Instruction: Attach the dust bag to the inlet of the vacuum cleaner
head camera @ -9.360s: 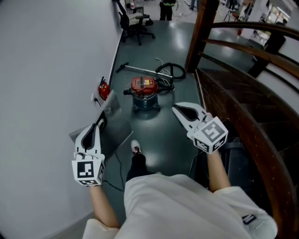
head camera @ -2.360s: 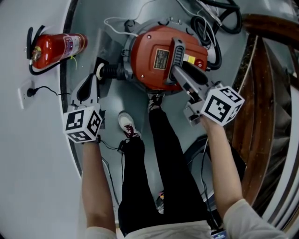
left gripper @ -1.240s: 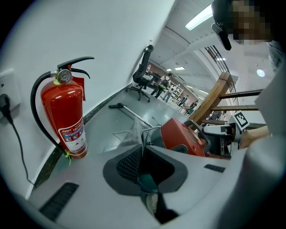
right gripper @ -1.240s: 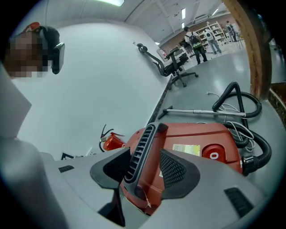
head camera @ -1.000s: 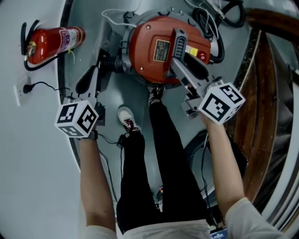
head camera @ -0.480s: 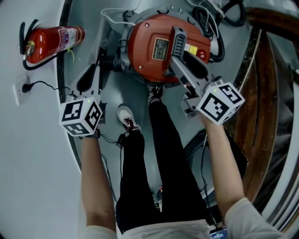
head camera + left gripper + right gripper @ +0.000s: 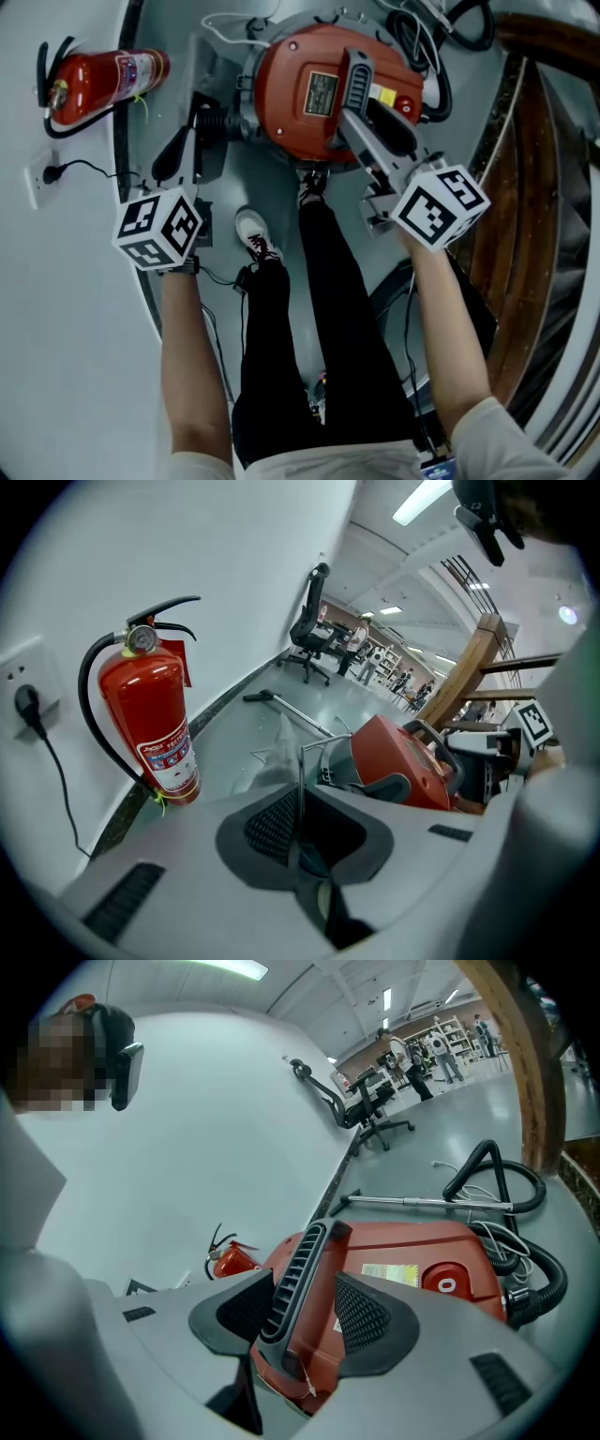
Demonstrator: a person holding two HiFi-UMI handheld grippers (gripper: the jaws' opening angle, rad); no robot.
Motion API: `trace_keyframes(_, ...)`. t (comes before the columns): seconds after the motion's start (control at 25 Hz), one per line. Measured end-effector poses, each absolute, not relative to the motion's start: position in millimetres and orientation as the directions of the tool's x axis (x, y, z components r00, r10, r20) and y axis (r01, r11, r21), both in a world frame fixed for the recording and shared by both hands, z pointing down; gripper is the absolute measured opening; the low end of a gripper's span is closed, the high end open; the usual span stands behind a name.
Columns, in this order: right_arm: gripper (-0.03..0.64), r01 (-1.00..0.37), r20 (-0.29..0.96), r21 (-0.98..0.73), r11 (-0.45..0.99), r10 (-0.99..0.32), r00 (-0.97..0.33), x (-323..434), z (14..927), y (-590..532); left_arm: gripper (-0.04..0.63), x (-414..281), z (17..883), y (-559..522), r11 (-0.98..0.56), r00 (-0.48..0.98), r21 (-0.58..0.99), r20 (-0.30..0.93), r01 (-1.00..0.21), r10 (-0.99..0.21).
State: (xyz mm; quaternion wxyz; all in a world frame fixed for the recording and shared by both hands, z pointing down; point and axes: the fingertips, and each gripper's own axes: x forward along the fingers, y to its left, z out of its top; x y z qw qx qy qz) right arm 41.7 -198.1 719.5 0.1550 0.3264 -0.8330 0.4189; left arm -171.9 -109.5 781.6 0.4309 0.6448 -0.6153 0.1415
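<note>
The red vacuum cleaner (image 7: 314,94) stands on the floor below me, its black handle (image 7: 356,80) across the lid and a black ribbed inlet (image 7: 225,124) on its left side. A grey dust bag (image 7: 204,70) lies flat beside the inlet. My left gripper (image 7: 190,131) is shut on the bag's thin edge; in the left gripper view the bag (image 7: 272,761) stands edge-on between the pads of that gripper (image 7: 300,799). My right gripper (image 7: 361,127) is open, one jaw on each side of the handle (image 7: 295,1279), with red lid showing beside the right pad.
A red fire extinguisher (image 7: 103,80) stands by the wall, next to a wall socket (image 7: 42,173) with a plug in it. Black hose (image 7: 441,28) coils behind the vacuum. A wooden stair rail (image 7: 534,187) runs on the right. The person's shoes (image 7: 253,234) are close to the vacuum.
The person has come from several steps away to stand over the vacuum. In the last second the left gripper has shifted slightly by the inlet; the right one has stayed at the handle.
</note>
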Motion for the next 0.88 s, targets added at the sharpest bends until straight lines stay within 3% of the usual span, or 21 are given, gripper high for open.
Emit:
trace_keyframes(0.28,0.202,-0.681,0.526,-0.579,0.449,-0.432,-0.732,41.8,718.3,-198.1,0.02,-169.7,779.3,-109.6,0.11,0.251,0.435,0.688,-0.894,-0.681)
trace_keyframes(0.88,0.202,-0.68,0.516,-0.577,0.452,-0.444,-0.733,41.8,718.7,-196.9,0.02,-164.4,776.6,-113.8,0.082,0.247,0.392,0.715,-0.916,-0.654)
